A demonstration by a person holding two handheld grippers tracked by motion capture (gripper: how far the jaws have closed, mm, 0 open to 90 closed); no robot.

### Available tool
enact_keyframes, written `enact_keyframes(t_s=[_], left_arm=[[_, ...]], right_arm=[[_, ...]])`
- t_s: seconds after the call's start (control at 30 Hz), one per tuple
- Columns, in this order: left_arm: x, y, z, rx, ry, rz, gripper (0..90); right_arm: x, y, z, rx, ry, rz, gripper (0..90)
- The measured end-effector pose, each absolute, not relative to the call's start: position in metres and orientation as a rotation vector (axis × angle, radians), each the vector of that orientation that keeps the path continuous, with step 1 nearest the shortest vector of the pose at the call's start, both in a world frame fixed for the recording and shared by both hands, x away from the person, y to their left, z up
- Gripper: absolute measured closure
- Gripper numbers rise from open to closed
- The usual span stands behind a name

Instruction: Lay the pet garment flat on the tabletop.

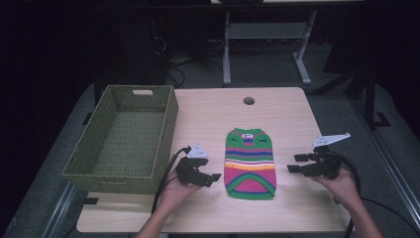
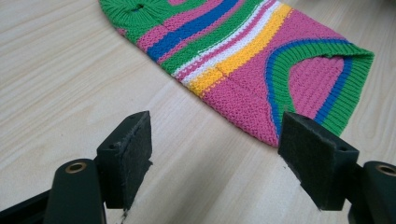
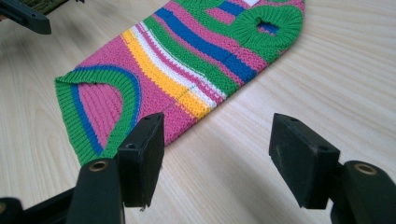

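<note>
A small striped sweater (image 1: 249,163) lies flat on the table (image 1: 208,119), near the middle, with its neck at the far end. The left gripper (image 1: 214,177) is just to the left of the sweater's near end. Its claw is spread wide and holds nothing. The right gripper (image 1: 293,163) is to the right of the sweater, a bit apart from it. Its claw is spread too, with only bare table between. A green basket (image 1: 124,139) sits at the far left.
</note>
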State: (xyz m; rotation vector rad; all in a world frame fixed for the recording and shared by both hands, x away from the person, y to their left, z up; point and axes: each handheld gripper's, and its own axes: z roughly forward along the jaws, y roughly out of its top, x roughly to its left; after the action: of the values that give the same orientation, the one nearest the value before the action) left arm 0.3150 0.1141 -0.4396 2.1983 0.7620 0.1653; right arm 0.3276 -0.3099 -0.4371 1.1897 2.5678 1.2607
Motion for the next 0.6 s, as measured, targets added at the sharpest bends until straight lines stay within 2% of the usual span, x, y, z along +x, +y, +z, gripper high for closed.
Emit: enact_keyframes(t_s=[0.6], left_arm=[[0.293,0.132,-0.442,2.193,0.747,0.206,25.3]], right_arm=[[0.296,-0.322,-0.445,1.151,2.554,1.256,33.8]])
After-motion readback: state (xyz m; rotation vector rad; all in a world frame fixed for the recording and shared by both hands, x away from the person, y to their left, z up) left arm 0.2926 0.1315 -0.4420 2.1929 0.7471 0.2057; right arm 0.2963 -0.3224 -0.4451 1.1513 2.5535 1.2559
